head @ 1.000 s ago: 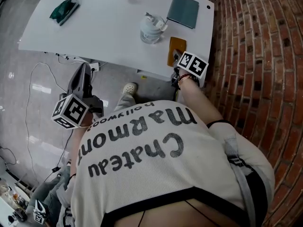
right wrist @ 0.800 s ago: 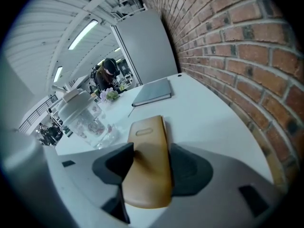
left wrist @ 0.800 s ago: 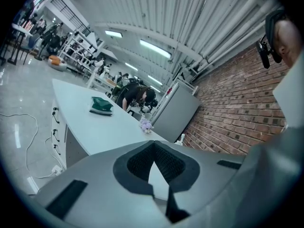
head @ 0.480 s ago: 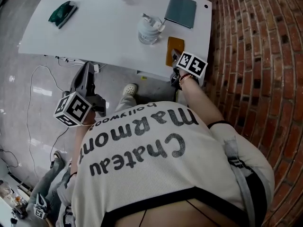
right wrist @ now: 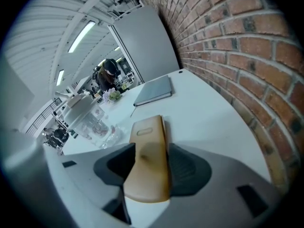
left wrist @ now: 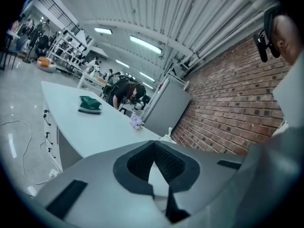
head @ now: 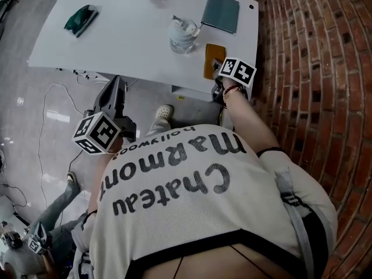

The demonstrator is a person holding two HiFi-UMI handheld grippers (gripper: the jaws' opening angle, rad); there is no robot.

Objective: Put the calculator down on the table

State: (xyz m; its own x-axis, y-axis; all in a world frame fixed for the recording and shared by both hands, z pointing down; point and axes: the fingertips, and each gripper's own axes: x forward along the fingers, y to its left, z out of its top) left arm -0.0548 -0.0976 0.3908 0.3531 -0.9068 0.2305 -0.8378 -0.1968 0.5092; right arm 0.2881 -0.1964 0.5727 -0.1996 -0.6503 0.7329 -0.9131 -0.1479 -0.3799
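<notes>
right tongs (right wrist: 153,161) closing on the tan calculator (right wrist: 148,132); left tongs (left wrist: 154,146) shut, empty, off the table (right wrist: 209,113).
calculator sits at the table's near edge beside the brick wall (right wrist: 247,46); seat it flat, fully on, before letting go.

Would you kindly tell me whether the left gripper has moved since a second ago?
Yes, slightly. In the head view the left gripper has shifted rightward and now sits closer to the near edge of the white table.

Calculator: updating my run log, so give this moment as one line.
calculator: at table edge | right claw: jaws closing, calculator between them | left claw: shut, empty
</notes>
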